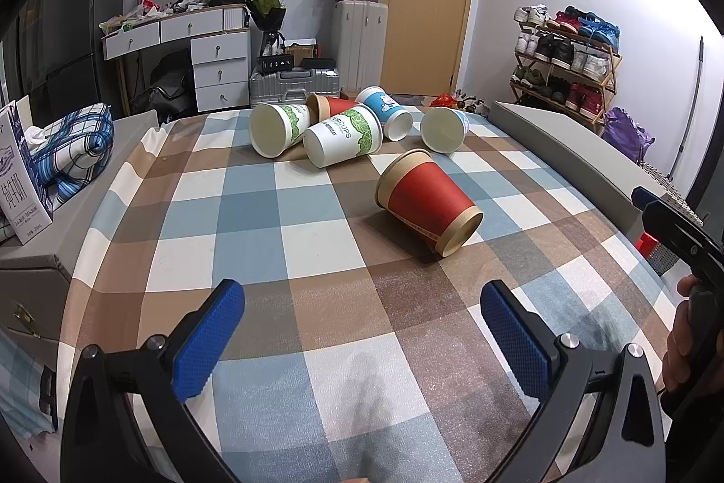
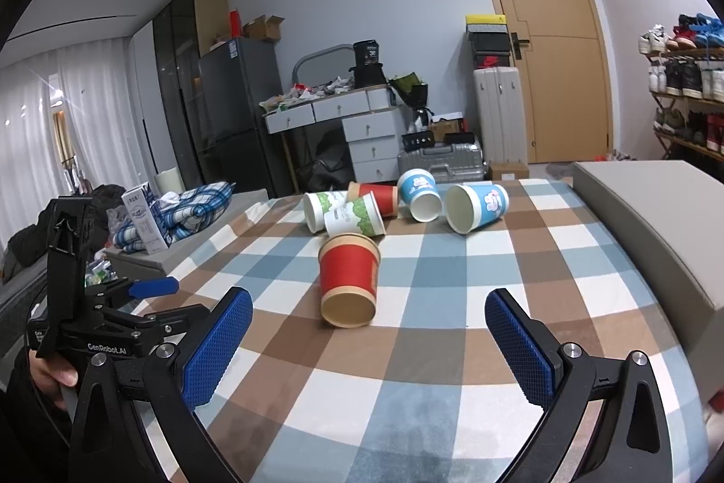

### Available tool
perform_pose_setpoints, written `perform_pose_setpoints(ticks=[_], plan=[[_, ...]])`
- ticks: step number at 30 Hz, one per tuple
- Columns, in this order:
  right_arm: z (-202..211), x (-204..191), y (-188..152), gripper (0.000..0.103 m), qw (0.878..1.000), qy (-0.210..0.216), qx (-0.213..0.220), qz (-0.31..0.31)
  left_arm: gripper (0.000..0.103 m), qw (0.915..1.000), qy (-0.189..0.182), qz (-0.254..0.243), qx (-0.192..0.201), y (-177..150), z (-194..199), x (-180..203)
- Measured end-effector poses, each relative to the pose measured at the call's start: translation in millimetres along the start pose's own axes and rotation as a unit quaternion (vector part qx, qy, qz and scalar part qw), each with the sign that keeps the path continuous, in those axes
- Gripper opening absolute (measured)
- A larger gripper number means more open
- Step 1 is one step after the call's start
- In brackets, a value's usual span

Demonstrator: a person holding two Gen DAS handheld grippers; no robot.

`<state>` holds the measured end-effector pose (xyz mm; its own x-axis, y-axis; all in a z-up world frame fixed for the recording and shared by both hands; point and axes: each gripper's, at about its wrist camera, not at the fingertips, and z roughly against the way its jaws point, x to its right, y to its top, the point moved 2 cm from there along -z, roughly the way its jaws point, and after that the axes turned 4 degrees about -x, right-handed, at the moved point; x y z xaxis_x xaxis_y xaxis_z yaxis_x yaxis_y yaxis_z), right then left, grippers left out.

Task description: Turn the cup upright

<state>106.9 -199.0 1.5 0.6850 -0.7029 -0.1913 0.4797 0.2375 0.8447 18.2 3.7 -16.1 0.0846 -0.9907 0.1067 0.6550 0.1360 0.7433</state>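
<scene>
A red paper cup (image 1: 430, 200) lies on its side on the checked tablecloth (image 1: 280, 211), its base toward me; it also shows in the right wrist view (image 2: 348, 279). Behind it lie several more tipped cups: two white and green ones (image 1: 341, 136), another red one (image 1: 332, 105) and two blue ones (image 1: 389, 112). My left gripper (image 1: 362, 313) is open and empty, short of the red cup. My right gripper (image 2: 369, 322) is open and empty, with the red cup's base just beyond and between its fingers (image 2: 217, 347).
A grey box (image 2: 656, 220) lies along the table's right side. A folded plaid cloth (image 1: 72, 148) and a milk carton (image 1: 18, 175) sit to the left. The other hand-held gripper shows at each view's edge (image 2: 90, 302).
</scene>
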Motion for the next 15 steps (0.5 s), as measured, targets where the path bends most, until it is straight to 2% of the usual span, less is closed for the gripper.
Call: perform_pose_setpoints(ticks=[15], plan=[[1.6,1.5,0.3,0.103,1.000,-0.003,0.001,-0.002,0.102,1.0000,-0.001,-0.001,0.001,-0.9,0.1,1.1]])
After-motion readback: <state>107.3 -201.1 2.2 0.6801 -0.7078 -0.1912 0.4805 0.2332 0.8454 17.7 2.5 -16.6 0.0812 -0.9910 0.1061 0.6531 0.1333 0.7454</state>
